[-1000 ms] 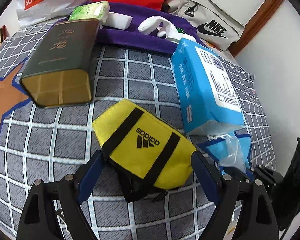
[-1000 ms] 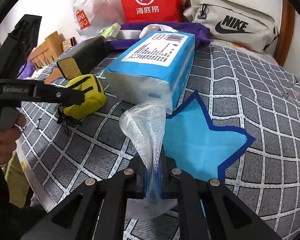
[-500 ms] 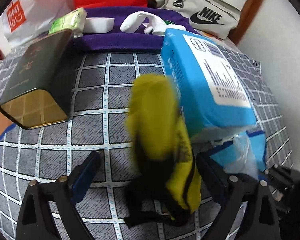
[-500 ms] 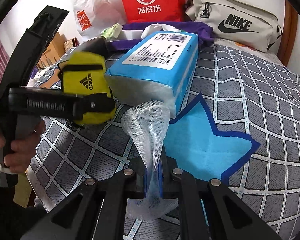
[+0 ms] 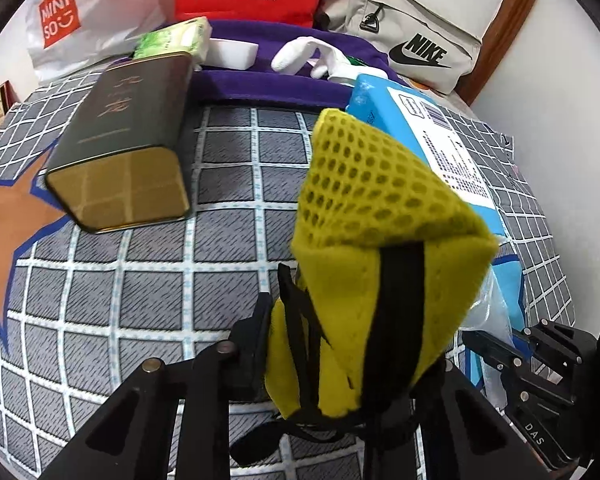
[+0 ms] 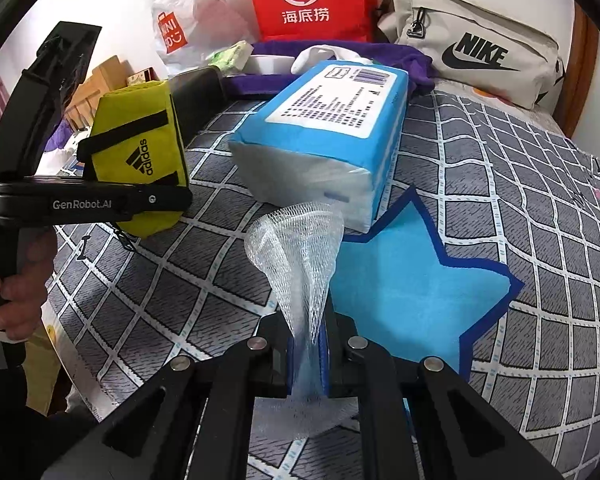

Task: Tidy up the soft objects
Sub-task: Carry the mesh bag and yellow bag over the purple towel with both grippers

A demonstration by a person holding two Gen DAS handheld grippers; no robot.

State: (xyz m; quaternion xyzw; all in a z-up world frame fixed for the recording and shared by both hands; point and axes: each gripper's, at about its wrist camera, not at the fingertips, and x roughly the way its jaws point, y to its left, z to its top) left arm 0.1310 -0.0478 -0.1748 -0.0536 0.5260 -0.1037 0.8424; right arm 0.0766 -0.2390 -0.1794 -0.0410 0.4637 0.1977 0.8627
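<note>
While the yellow adidas pouch (image 5: pixel 380 280) hangs off the checked bedspread (image 5: pixel 140 280), lifted and tilted, left gripper (image 5: pixel 340 360) clamps its lower end, angled steeply down. Right gripper (image 6: pixel 306 360), also pitched down, pinches white mesh netting (image 6: pixel 300 248) near the blue tissue pack (image 6: pixel 320 140).

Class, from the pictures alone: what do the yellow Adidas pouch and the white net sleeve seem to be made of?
Yellow Adidas pouch: apparently woven synthetic fabric, matt, with one perforated mesh face and black webbing straps. White net sleeve: probably soft plastic foam netting, translucent and slightly glossy; its open diamond weave flares into a funnel.
</note>
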